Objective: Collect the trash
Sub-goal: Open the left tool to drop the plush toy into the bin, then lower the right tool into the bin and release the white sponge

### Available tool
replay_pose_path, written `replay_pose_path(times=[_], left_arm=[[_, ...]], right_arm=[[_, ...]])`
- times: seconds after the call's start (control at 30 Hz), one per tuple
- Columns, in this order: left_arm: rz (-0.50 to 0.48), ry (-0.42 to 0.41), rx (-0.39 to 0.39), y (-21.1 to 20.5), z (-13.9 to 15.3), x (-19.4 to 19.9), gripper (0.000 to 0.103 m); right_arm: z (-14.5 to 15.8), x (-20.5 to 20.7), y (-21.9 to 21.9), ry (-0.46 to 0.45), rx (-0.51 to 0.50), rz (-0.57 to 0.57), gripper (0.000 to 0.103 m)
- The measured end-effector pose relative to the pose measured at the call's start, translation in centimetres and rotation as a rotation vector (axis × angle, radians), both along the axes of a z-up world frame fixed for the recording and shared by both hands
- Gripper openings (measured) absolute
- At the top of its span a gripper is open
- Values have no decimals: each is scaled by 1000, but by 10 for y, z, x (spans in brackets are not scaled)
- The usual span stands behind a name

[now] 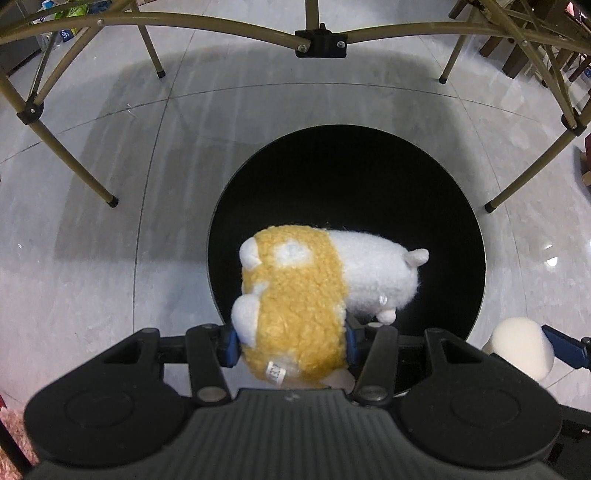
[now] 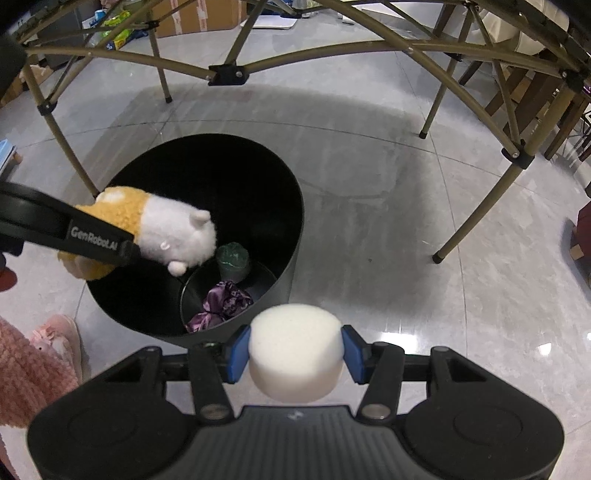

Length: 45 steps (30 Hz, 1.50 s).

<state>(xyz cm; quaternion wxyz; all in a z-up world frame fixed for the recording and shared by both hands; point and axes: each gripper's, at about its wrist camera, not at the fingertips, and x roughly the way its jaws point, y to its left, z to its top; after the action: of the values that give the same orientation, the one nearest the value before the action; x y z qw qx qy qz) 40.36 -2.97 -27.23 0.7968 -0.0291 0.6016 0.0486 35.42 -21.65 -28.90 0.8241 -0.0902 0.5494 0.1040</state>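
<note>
Plush toy (image 1: 306, 295) over black bin (image 1: 461, 221)

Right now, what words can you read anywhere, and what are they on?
"GenRobot.AI": white letters on the black arm of the left tongs, seen from the right wrist.
Small white tag on the plush toy: it has printing, too blurred to read.
Nothing else is readable.

Folding table legs (image 2: 476, 218), cardboard box (image 2: 199, 14)

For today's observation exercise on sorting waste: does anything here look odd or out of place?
Yes. The left gripper holds an intact-looking plush toy over the black bin, which hardly looks like trash. The right gripper holds a white foam puck just outside the rim. Nothing looks spilled.
</note>
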Motion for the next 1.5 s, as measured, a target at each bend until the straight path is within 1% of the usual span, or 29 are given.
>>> replay_pose_path(times=[0.1, 0.2, 0.23, 0.27, 0.33, 0.43, 0.67, 0.93, 1.17, 1.5], left_arm=[[-1, 2, 0, 1, 0, -1, 51], [-15, 0, -5, -1, 1, -1, 57], [-20, -3, -7, -3, 2, -2, 65], [-24, -9, -7, -3, 3, -3, 82], [-27, -32, -5, -4, 6, -4, 99], [-31, -52, -1, -5, 11, -5, 99], [-30, -33, -9, -2, 9, -6, 100], [-29, -50, -11, 2, 13, -10, 101], [-29, -81, -16, 10, 24, -13, 102], [2, -145, 17, 36, 42, -23, 102]], right_arm=[[-2, 1, -2, 2, -7, -7, 51], [-3, 1, -2, 3, -13, -12, 51], [-3, 1, -2, 3, -14, -14, 51], [-3, 1, -3, 2, -15, -15, 51], [-3, 1, -4, 3, -13, -17, 51], [-4, 1, -4, 3, -9, -17, 51], [-4, 0, -4, -1, -10, -19, 51], [-2, -1, -6, -11, -9, -24, 51], [11, -4, -4, -59, 0, -22, 51], [31, 2, 13, -122, 24, 4, 51]])
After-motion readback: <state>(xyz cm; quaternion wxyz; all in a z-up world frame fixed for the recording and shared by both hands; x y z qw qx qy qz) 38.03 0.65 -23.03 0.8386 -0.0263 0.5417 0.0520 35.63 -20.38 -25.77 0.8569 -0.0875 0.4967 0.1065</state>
